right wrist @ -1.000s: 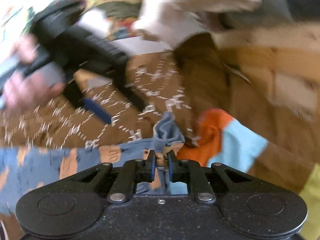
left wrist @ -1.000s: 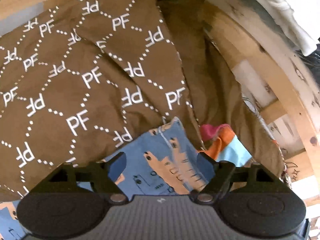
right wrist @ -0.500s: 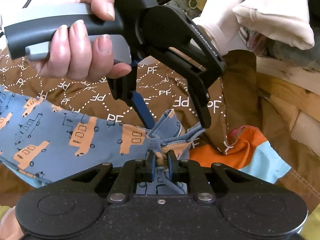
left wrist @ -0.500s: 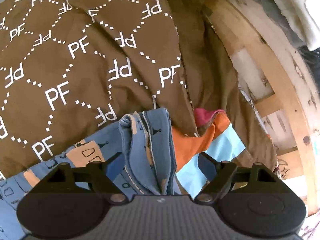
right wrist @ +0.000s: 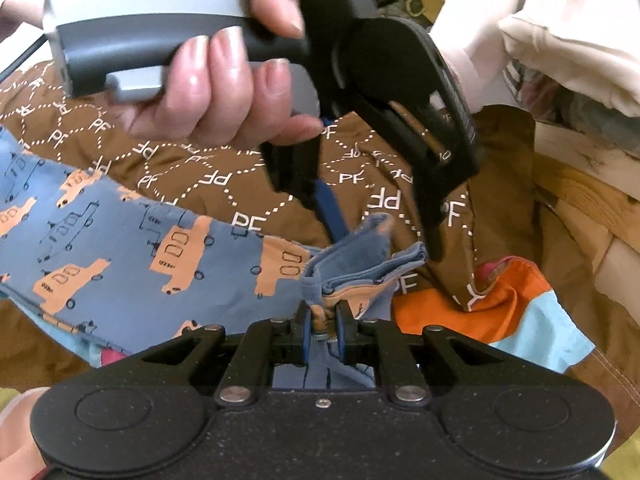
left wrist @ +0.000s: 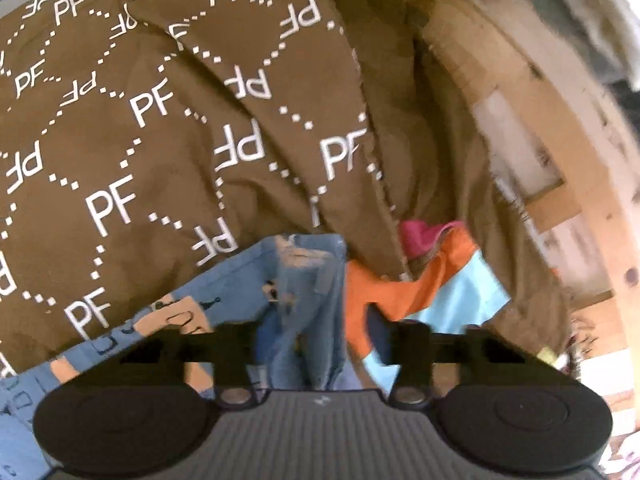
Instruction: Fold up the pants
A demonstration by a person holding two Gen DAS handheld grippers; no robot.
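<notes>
The blue pants [right wrist: 132,256] with orange truck prints lie on a brown "PF" patterned cover [right wrist: 224,176], stretching left. My right gripper [right wrist: 323,330] is shut on a bunched edge of the pants. My left gripper [right wrist: 384,236], held in a hand, hangs open just above that same bunched edge. In the left wrist view the left gripper [left wrist: 320,340] is open, with the folded pants edge [left wrist: 308,280] rising between its fingers, which do not press on it.
An orange and light-blue garment [right wrist: 516,312] lies right of the pants; it also shows in the left wrist view [left wrist: 432,292]. A wooden frame [left wrist: 592,184] runs along the right. White cloth [right wrist: 552,32] is piled at the back right.
The left gripper has come down over the bunched pants edge and its fingers have narrowed around it. The right gripper has kept its hold.
</notes>
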